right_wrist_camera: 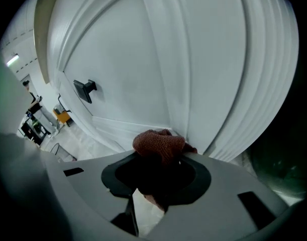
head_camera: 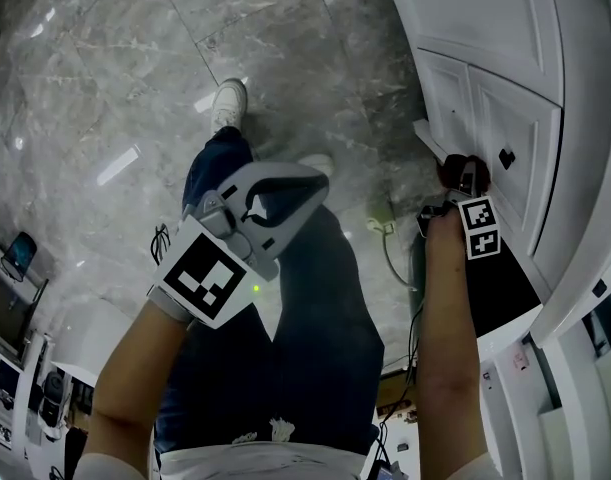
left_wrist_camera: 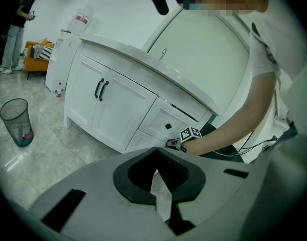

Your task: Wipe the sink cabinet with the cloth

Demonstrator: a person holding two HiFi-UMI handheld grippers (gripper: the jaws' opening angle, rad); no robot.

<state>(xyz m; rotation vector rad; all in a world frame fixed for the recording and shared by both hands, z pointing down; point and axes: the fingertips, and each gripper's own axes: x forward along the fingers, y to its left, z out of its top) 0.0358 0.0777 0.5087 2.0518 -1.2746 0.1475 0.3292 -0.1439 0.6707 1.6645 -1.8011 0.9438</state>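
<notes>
Cloth of reddish-brown, coarse-knit fabric (right_wrist_camera: 161,144) is sitting bunched into a wad in the right gripper (right_wrist_camera: 159,177), whose jaws are pinching it at the middle so that a rounded pad is bulging out ahead of the tips. In the right gripper view this pad is lying against the white, panelled sink cabinet (right_wrist_camera: 143,69), low on a door front, just beside the ridged moulding at the door's edge and well below the small black knob (right_wrist_camera: 84,88). The head view is showing the same cloth (head_camera: 451,171) as a dark lump at the cabinet face (head_camera: 505,88), with the right gripper (head_camera: 465,175) reaching out to it.

The left gripper (head_camera: 285,190) is hanging over the person's blue denim leg (head_camera: 325,308), away from the cabinet; its jaws are meeting at the tips with nothing between them.

As a judgement, the cloth is looking light, soft and limp, so it is folding wherever it is squeezed, and its rough weave should be gripping the smooth painted wood rather than sliding off. Holding it by the gathered middle seems right: enough fabric is standing proud to cushion the hard jaw tips from the paint. A looser hold near an edge would likely be letting the wad drag out during a stroke. The cabinet itself is rigid, and its grooves probably need the pad pushed into them.
</notes>
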